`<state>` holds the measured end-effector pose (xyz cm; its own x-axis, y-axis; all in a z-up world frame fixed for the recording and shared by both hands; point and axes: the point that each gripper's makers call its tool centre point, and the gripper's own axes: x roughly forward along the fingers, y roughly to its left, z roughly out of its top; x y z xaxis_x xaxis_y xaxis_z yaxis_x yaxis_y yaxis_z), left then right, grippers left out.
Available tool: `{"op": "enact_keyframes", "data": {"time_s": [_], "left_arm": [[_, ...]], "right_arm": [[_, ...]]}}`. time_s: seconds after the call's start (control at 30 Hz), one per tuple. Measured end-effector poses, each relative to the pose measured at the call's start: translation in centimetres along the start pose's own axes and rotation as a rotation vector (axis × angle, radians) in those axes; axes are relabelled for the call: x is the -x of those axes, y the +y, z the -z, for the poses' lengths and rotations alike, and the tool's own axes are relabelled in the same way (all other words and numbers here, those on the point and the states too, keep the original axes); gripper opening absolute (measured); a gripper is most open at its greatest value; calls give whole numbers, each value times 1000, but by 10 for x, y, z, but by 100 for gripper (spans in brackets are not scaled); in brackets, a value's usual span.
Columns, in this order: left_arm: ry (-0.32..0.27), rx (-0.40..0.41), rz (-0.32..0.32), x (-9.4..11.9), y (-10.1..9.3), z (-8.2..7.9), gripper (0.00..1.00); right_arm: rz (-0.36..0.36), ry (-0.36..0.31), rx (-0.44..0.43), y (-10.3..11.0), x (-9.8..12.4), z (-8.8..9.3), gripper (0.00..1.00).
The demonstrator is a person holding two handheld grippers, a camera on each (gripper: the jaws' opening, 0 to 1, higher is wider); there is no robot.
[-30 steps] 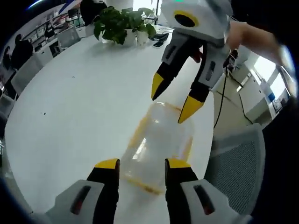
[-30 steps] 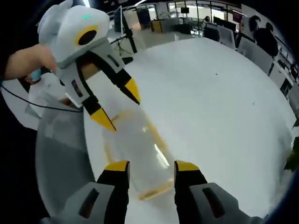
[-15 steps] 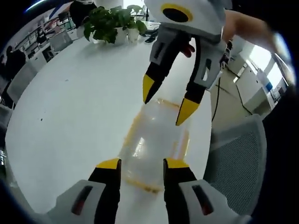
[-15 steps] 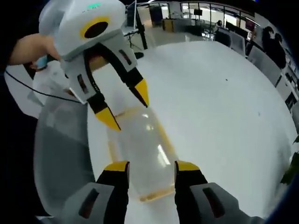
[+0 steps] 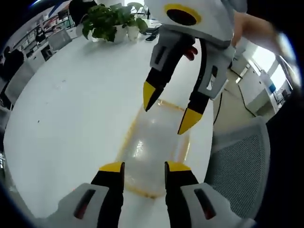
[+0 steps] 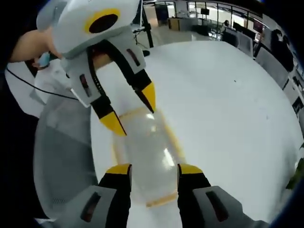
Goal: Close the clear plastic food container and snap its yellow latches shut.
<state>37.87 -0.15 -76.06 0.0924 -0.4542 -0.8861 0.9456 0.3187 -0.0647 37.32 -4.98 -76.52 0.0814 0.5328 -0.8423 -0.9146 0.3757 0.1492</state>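
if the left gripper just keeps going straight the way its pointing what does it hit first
Most likely the clear container, lying just ahead between the left gripper jaws. Beyond it, the right gripper. Depth is hard to judge.

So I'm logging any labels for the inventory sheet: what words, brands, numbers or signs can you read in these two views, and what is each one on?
None can be read.
Clear container: no label or print shows.
Left gripper and right gripper: yellow and black markings, no lettering.
Potted plant and the office far behind: too small and blurred to tell.
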Motion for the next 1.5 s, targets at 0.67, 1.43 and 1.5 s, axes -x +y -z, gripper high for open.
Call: {"op": "enact_keyframes", "data": {"time_s": [0.67, 1.43, 1.5], "left_arm": [[9, -96, 53, -15, -15, -8, 38], [5, -114, 71, -27, -21, -7, 35], [3, -114, 74, -27, -22, -7, 36]], "right_arm": [[-19, 20, 57, 7, -8, -3, 37], [-21, 21, 103, 3, -22, -4, 36], [-18, 24, 114, 2, -22, -4, 35]]}}
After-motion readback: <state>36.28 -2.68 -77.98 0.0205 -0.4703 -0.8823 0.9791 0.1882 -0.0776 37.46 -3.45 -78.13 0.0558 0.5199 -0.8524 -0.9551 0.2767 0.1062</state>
